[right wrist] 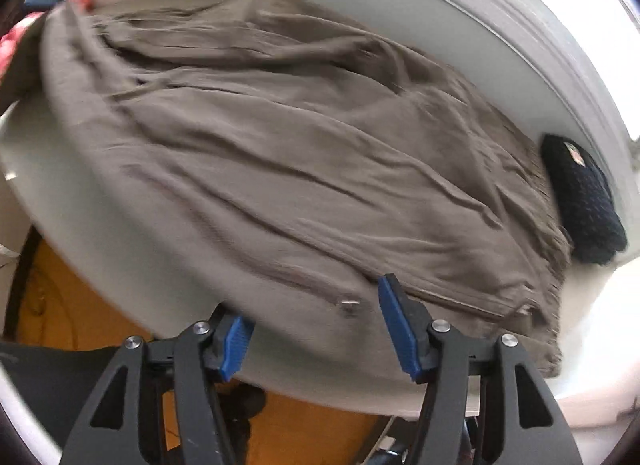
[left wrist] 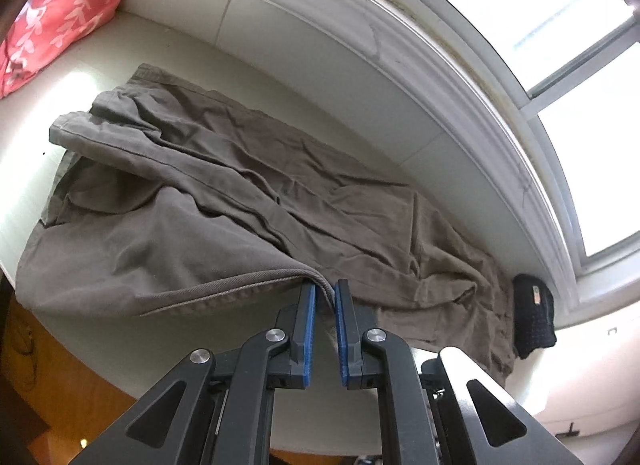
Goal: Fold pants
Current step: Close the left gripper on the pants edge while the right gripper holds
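**Pinching a hem while the other claw stands spread**

Gripping a stitched edge of the grey-brown pants (left wrist: 240,193), the left gripper (left wrist: 325,293) has its blue pads (left wrist: 309,329) drawn close together with the thick seam caught between them, the cloth rising from the white table (left wrist: 100,65) to the fingertips. Ahead of this claw the pants lie rumpled along the table below a white window sill (left wrist: 400,45), one leg folded over the other. Far ahead to its left sits a pink leaf-print cushion (left wrist: 60,13); ahead to its right, just past the end of the cloth, lies a dark knitted item (left wrist: 534,313).

From the right wrist view, blurred by motion, the right gripper (right wrist: 316,325) stands with its fingers wide apart and nothing between them. The pants (right wrist: 280,145) spread just ahead of it, a small metal stud showing on the fabric between the fingertips. The dark knitted item (right wrist: 580,205) lies ahead to its right, beside the cloth. Below the table edge (right wrist: 300,377) is an orange-brown floor (right wrist: 300,433).
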Motion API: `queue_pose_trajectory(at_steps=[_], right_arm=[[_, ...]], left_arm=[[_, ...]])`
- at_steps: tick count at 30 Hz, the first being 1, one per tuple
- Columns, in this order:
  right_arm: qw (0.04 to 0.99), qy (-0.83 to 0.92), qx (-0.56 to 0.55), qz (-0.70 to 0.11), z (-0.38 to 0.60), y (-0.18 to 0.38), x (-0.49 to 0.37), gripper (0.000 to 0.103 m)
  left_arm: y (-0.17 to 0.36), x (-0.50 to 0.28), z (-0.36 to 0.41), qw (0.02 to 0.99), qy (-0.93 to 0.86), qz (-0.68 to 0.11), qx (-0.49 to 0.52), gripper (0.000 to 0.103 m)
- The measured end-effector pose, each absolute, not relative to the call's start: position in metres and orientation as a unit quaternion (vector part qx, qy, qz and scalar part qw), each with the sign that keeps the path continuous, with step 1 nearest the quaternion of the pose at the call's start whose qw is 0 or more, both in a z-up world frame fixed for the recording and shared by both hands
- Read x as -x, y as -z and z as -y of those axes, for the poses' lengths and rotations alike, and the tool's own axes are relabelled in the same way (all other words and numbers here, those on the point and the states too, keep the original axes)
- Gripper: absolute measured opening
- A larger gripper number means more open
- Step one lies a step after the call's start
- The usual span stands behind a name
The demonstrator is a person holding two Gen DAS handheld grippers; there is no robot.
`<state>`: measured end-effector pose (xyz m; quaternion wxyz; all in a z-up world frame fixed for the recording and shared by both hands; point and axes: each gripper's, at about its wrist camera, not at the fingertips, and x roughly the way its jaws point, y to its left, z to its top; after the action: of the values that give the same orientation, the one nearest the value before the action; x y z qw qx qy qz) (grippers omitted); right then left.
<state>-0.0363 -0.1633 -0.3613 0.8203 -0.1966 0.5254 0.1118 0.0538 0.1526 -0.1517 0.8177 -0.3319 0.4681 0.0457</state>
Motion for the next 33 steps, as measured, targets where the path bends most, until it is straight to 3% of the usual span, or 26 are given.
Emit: queue_pose_trajectory(at_steps=[2, 3, 15, 17, 18, 19, 21, 29, 32, 33], right_arm=[[0.832, -0.126, 0.155, -0.518, 0.178, 0.353, 0.034, 0.021], [0.832, -0.131, 0.134, -0.523, 0.183, 0.350, 0.033, 0.010], [0.849, -0.144, 0.136, -0.490, 0.195, 0.314, 0.038, 0.009], [0.852, -0.145, 0.132, -0.485, 0.200, 0.311, 0.039, 0.009], [0.854, -0.145, 0.131, -0.482, 0.196, 0.314, 0.039, 0.009], [0.857, -0.145, 0.129, -0.478, 0.194, 0.314, 0.035, 0.009], [0.860, -0.146, 0.125, -0.473, 0.195, 0.309, 0.034, 0.009], [0.862, -0.156, 0.130, -0.464, 0.197, 0.301, 0.034, 0.009], [0.861, -0.160, 0.133, -0.465, 0.196, 0.301, 0.036, 0.009], [0.861, -0.160, 0.131, -0.466, 0.196, 0.301, 0.037, 0.009]], left_arm=[[0.154, -0.049, -0.154, 0.818, -0.045, -0.468, 0.333, 0.009], [0.157, -0.047, -0.155, 0.816, -0.044, -0.468, 0.335, 0.009], [0.220, -0.012, -0.162, 0.763, -0.056, -0.501, 0.404, 0.010], [0.226, -0.006, -0.163, 0.752, -0.052, -0.506, 0.419, 0.015], [0.229, -0.002, -0.163, 0.747, -0.052, -0.509, 0.425, 0.029], [0.233, 0.002, -0.163, 0.742, -0.053, -0.510, 0.431, 0.063], [0.238, 0.011, -0.161, 0.743, -0.057, -0.498, 0.442, 0.103], [0.249, 0.003, -0.165, 0.734, -0.063, -0.483, 0.473, 0.100], [0.247, -0.009, -0.177, 0.733, -0.073, -0.474, 0.482, 0.093], [0.247, -0.013, -0.181, 0.731, -0.079, -0.470, 0.488, 0.081]])
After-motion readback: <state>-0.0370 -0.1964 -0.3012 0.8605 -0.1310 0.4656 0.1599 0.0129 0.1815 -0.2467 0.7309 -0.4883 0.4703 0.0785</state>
